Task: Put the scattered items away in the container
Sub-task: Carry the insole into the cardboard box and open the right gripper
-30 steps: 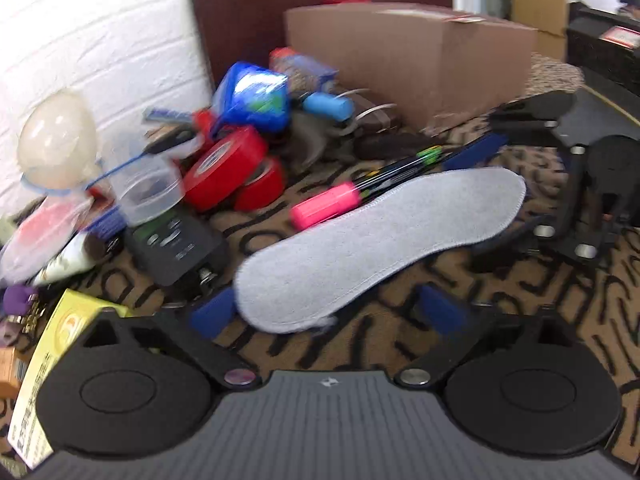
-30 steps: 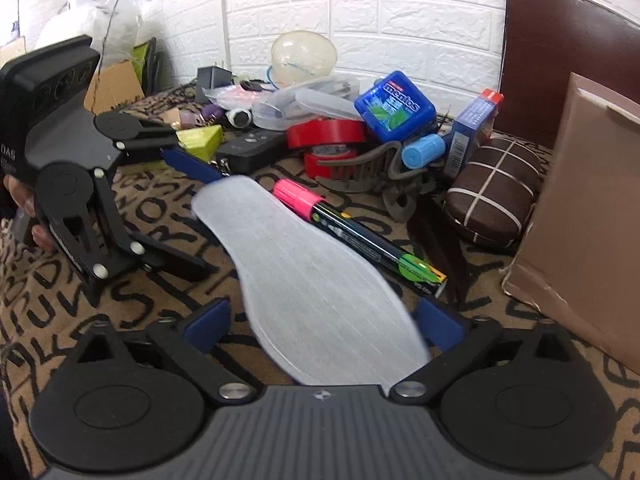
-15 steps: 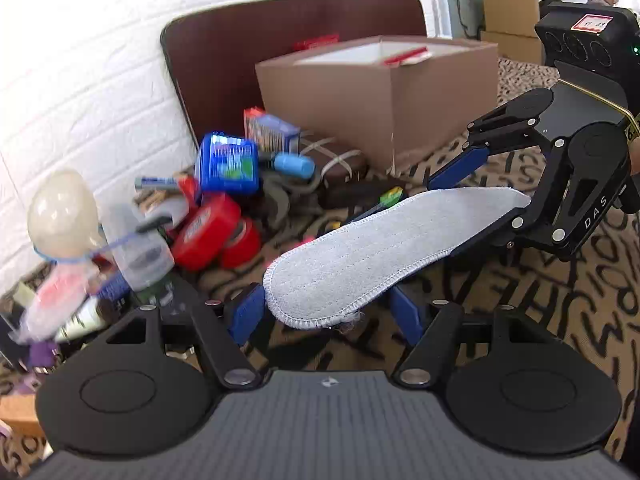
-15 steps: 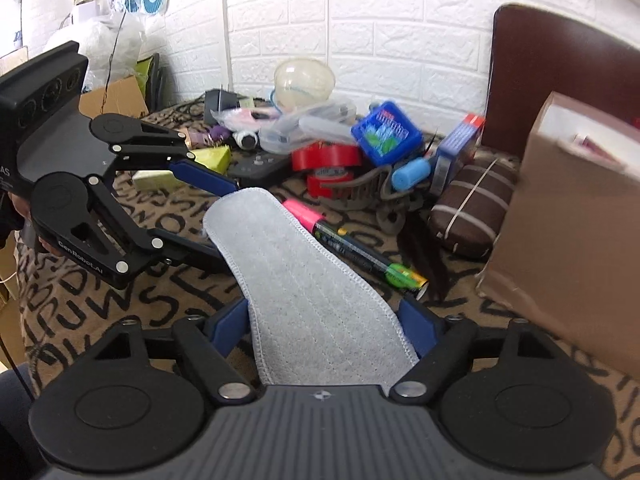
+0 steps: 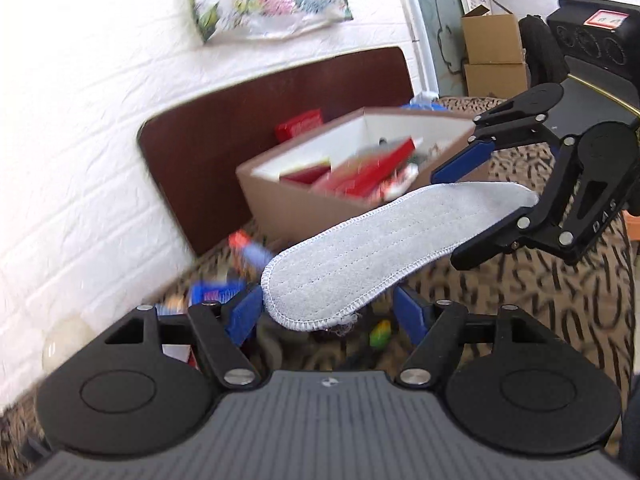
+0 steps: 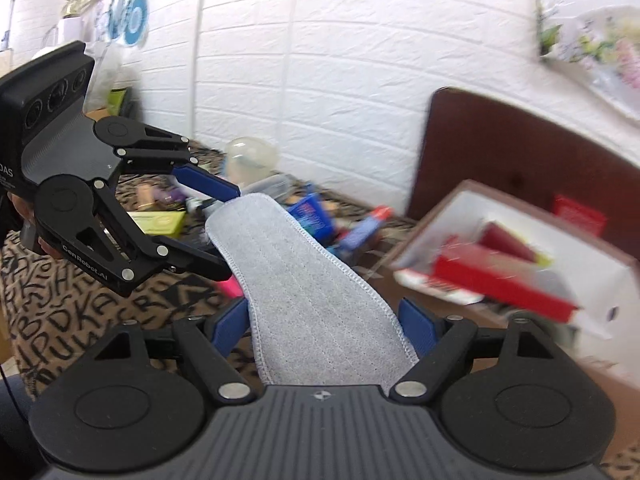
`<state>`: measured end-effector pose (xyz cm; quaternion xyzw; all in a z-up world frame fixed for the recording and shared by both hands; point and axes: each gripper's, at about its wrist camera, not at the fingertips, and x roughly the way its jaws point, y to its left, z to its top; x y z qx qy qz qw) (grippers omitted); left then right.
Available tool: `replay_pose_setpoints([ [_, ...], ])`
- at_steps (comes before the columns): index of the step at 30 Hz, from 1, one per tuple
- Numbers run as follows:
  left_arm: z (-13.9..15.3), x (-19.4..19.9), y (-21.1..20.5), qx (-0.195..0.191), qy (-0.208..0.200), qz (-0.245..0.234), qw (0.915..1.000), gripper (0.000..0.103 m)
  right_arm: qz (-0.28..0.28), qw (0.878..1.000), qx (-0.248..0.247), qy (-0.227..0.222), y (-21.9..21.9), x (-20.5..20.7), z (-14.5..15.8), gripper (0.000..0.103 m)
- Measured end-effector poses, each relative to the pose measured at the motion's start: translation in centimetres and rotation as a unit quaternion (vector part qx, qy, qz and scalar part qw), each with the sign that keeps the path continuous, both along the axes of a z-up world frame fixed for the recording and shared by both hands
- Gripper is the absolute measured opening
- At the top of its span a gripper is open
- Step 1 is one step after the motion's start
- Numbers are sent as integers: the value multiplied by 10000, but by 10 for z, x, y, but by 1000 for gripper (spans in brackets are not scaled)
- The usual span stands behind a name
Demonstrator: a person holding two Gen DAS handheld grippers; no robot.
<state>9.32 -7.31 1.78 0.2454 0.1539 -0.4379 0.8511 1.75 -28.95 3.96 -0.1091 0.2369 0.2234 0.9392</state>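
Note:
A grey felt insole (image 5: pixel 360 248) hangs in the air, held at both ends. My left gripper (image 5: pixel 326 312) has one rounded end between its blue pads, and its jaws are opening slightly with the insole still between them. My right gripper (image 6: pixel 324 320) is shut on the other end of the insole (image 6: pixel 304 280). Each gripper shows in the other's view: the right gripper (image 5: pixel 452 218) at the far end, the left gripper (image 6: pixel 232 232) at the left. Just beyond stands the open cardboard box (image 5: pixel 280 204), its white inside (image 6: pixel 512 208) holding red packets.
A dark brown board (image 5: pixel 208 152) leans on the white brick wall behind the box. Scattered items lie below on the patterned cloth (image 5: pixel 540 300): a blue pack (image 6: pixel 310 216), a yellow-green box (image 6: pixel 160 220), a clear dome (image 6: pixel 250 156). Cardboard cartons (image 5: pixel 492 56) stand far off.
Both grippers closed on the insole's ends and lifted it off the cloth. They have risen and swung toward the box, whose inside now shows.

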Motion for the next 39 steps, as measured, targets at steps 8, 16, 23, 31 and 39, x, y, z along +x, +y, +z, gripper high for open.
replay_pose_setpoints([
  [8,23,31,-83,-91,-375,262,9989,73,-647,9972,-68,-363,-50,27,29,83],
  [16,24,64,-158,-31,-487,983,9940,70,-1310,9910,-99,-273,-92,77,27,82],
  [23,5,80,-176,231,-191,1304,9910,71,-1873,9821,9,179,-120,97,6,82],
  [31,-2,71,-168,345,-335,1366,9895,88,-2065,9783,26,166,-122,82,1,103],
  [39,11,36,-130,240,-551,1363,9888,88,-1832,9827,-108,-250,-85,40,18,103],
])
